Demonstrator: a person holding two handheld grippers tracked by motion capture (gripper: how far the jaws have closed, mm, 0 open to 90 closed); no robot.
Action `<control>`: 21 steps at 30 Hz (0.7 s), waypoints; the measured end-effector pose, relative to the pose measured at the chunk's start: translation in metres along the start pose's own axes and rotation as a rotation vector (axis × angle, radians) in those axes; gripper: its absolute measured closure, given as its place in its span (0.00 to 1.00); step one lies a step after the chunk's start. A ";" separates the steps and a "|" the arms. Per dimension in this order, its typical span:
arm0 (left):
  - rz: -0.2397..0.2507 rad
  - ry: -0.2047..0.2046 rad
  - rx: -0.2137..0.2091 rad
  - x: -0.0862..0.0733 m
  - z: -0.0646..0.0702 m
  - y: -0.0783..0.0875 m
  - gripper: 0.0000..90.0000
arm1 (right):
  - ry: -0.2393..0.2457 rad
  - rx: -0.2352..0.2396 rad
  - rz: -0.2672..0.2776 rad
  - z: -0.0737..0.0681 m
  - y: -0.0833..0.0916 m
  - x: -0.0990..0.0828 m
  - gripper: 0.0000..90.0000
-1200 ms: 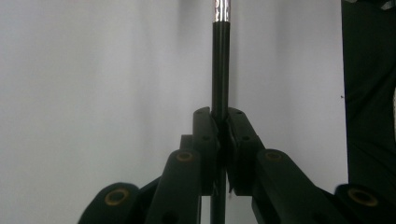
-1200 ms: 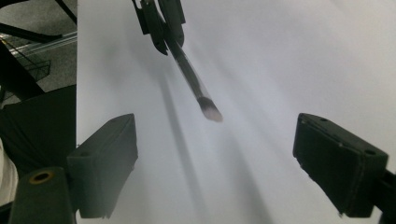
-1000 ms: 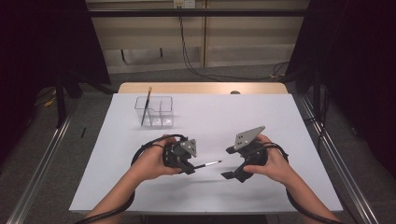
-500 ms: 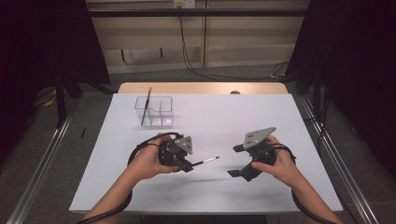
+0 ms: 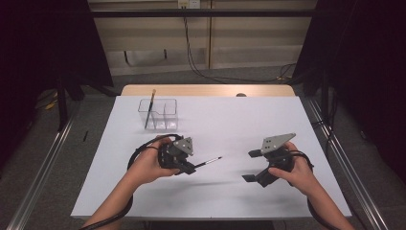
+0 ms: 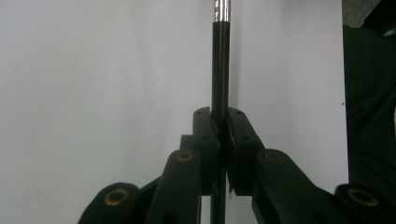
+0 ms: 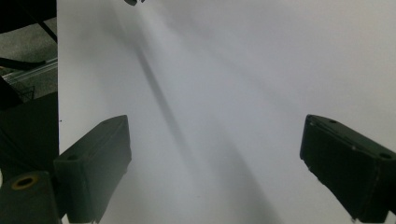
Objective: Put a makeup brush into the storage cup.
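Observation:
My left gripper (image 5: 187, 167) is shut on a thin black brush (image 5: 207, 161) with a silver ferrule, which sticks out to the right just above the white table (image 5: 230, 120). In the left gripper view the brush handle (image 6: 220, 60) runs straight up from between the pressed jaws of the left gripper (image 6: 222, 128). My right gripper (image 5: 251, 166) hovers at the right, jaws wide open and pointing left toward the brush tip, with a gap between them. In the right gripper view the right gripper (image 7: 215, 158) has nothing between its pads (image 7: 100, 163).
A clear plastic box with compartments (image 5: 159, 114) stands at the back left of the table and holds another dark brush (image 5: 149, 109) leaning upright. A wooden strip (image 5: 206, 90) runs along the table's far edge. Metal rails (image 5: 344, 163) flank both sides.
The right gripper has drawn away to the right, widening the gap to the brush tip. The left gripper with the brush has stayed where it was.

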State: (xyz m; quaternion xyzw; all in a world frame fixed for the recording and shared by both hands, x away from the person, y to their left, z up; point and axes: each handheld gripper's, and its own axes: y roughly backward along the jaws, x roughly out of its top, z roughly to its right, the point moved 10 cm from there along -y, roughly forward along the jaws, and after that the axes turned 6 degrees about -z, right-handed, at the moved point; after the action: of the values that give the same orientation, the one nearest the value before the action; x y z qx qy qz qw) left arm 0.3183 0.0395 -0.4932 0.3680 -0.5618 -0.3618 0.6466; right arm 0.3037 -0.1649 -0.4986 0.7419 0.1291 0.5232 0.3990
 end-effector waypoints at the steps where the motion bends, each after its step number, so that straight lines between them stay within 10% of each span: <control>1: 0.002 0.001 0.002 0.000 0.000 0.001 0.93 | -0.002 -0.002 0.001 0.001 0.001 -0.002 0.10; 21: 0.109 0.065 0.045 -0.006 -0.012 0.016 0.93 | -0.061 -0.029 0.065 0.011 0.007 -0.019 0.10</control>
State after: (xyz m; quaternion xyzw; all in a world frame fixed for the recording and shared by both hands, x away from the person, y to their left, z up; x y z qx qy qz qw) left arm 0.3303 0.0528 -0.4834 0.3629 -0.5679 -0.3009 0.6748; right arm 0.3037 -0.1856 -0.5078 0.7553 0.0851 0.5148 0.3965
